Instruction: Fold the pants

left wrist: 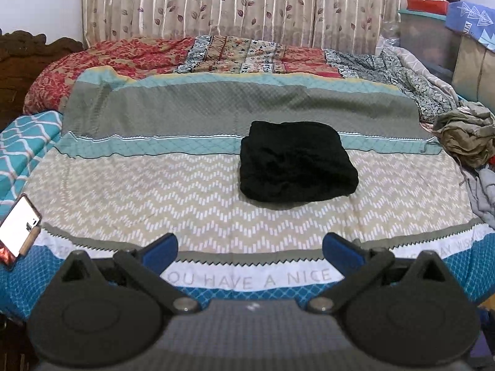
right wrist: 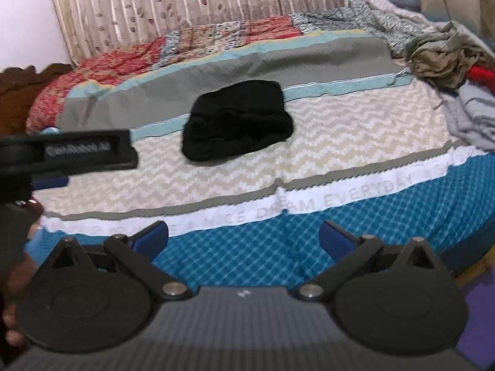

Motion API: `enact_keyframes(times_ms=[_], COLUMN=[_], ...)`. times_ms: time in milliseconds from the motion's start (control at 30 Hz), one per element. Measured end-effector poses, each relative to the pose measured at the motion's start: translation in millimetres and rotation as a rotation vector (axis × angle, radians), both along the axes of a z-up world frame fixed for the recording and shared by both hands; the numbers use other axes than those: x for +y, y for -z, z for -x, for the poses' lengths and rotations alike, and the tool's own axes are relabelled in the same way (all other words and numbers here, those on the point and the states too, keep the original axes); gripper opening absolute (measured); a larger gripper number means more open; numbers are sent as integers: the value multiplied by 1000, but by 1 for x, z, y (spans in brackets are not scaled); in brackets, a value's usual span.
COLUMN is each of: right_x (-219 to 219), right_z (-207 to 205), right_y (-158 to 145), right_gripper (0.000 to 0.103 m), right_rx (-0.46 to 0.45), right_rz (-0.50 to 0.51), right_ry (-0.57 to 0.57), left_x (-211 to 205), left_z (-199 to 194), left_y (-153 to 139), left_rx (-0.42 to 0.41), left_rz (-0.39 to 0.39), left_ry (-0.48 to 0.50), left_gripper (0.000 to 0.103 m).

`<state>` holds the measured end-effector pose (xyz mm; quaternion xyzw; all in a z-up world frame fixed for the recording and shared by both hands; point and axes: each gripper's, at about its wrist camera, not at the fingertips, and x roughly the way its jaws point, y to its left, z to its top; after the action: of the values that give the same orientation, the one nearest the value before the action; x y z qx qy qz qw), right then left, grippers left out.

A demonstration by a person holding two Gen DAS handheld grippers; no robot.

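Note:
Black pants (left wrist: 295, 162) lie folded into a compact square bundle on the bedspread (left wrist: 154, 185), across its teal stripe and the zigzag band. My left gripper (left wrist: 250, 255) hangs open over the bed's near edge, well short of the pants, nothing between its blue pads (left wrist: 161, 252). In the right wrist view the same pants (right wrist: 238, 120) sit mid-bed. There my right gripper (right wrist: 243, 241) is open above the blue checked border (right wrist: 263, 247), empty. The other gripper's black body (right wrist: 65, 154) juts in from the left of that view.
A phone (left wrist: 18, 225) leans at the bed's left edge. A crumpled heap of olive and grey clothes (left wrist: 467, 142) sits on the right side of the bed (right wrist: 448, 52). A quilt (left wrist: 216, 52), curtain, wooden headboard (left wrist: 18, 58) and storage boxes (left wrist: 430, 40) lie beyond.

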<state>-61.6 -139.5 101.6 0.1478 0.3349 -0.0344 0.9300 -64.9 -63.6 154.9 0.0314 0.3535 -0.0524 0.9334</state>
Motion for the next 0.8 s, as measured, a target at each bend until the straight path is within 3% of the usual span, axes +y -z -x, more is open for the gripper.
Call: enact_keyframes(times_ms=[233,367,800], right_x=[2,5,6], right_z=[8,6,13], right_y=[-14,-14,-15], right_gripper=[103,103,103], right_rx=[-35,-34,-50], right_rz=[-65,-13,12], right_ry=[-36,-52,-61], left_x=[8,6,-11], left_z=[15,18,28], left_y=[-11,-14,-22], left_rx=[-59,-79,-145], left_rz=[-20,-30,-107], left_ry=[-39,-26,-4], left_gripper=[103,103,103])
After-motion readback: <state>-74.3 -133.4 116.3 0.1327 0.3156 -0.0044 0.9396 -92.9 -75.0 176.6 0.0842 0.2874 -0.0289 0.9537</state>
